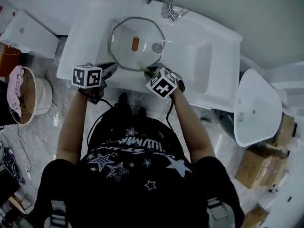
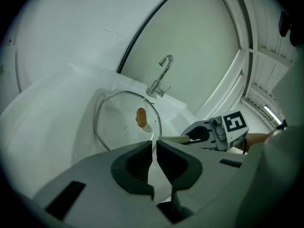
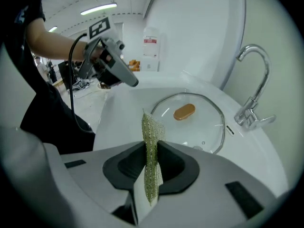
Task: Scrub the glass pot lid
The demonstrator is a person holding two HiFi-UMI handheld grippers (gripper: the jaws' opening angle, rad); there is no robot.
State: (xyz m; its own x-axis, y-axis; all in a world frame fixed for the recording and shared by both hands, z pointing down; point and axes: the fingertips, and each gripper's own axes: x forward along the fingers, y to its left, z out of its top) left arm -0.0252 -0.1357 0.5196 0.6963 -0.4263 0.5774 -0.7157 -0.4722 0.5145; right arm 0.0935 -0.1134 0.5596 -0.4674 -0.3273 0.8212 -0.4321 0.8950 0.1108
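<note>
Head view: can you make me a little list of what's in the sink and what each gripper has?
Sink: white, with a chrome faucet at the back
In the sink: glass pot lid, lying flat, orange handle in the middle
Left gripper: jaws nearly together, nothing between them
Right gripper: jaws shut on a green scrubbing pad

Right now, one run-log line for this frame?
left gripper: jaws nearly together, empty | right gripper: shut on scrub pad | glass lid: lying in sink
</note>
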